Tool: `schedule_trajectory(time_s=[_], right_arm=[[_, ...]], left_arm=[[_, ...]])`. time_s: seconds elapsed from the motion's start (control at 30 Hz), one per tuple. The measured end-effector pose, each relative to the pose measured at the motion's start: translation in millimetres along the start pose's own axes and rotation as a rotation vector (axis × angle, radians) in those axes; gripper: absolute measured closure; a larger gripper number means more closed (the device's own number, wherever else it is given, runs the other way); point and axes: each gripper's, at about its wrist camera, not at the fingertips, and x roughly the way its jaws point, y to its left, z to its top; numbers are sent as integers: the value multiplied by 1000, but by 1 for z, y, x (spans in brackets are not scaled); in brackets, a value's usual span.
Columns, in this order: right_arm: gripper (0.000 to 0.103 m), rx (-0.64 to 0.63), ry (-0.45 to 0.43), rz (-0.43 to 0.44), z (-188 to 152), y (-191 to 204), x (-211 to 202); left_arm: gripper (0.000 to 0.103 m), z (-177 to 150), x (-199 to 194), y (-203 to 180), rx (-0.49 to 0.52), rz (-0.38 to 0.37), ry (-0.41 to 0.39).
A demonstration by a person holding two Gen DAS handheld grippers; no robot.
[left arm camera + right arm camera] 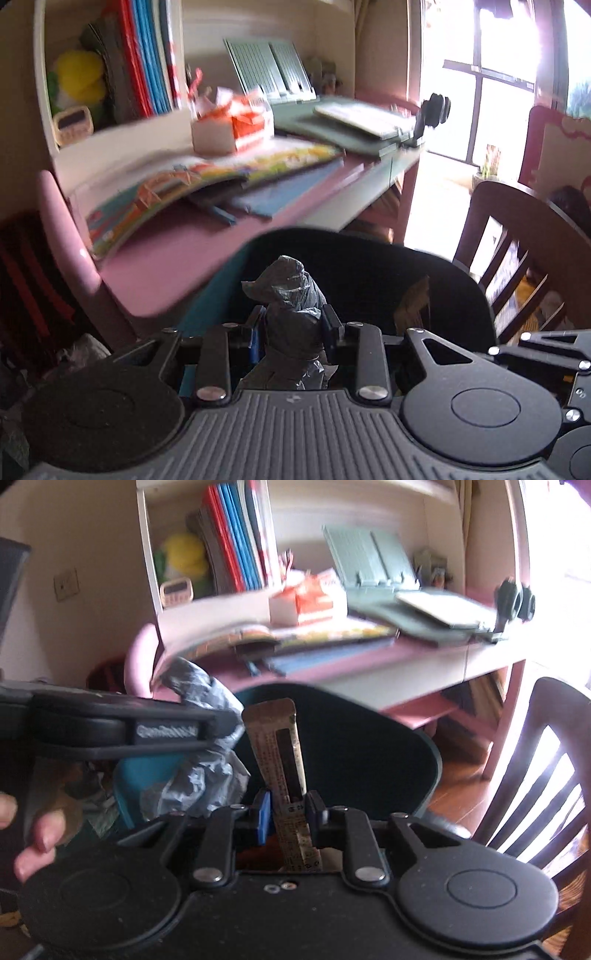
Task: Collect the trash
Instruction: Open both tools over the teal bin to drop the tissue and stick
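Two grippers are each carrying a piece of trash toward a dark bin (pixel 351 746) standing in front of the pink desk (pixel 177 258). The left gripper (pixel 295 317) is clamping its narrow jaws on a crumpled grey plastic bag (pixel 291 291), and the right gripper (pixel 288 805) is pinching a flat tan wrapper (pixel 280 746) that is standing upright between its pads. To do this well, each hand should be reaching over the bin's open mouth before letting go, since light plastic and a thin wrapper are likely to drift or catch on the rim. Both loads are sitting close together, so releasing one at a time looks safer. Books (pixel 207 181) are overhanging the desk edge just above, and a wooden chair (pixel 535 775) is crowding the right side.
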Motion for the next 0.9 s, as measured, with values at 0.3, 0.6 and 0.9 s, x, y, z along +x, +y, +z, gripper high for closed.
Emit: schedule_trajectory(time_s=[0.3,0.6,0.9], right_arm=[[76,-57,45,-50,-3,6,13],[65,-60,31,-50,-3,9,-7],[61,-118,-9,-17,-3,39,-51]], left_arm=[[71,-11,23,-5,41,-12,109],[40,-12,-1,0,27,-30,80],[40,-20,-58,12,5,-36,29]])
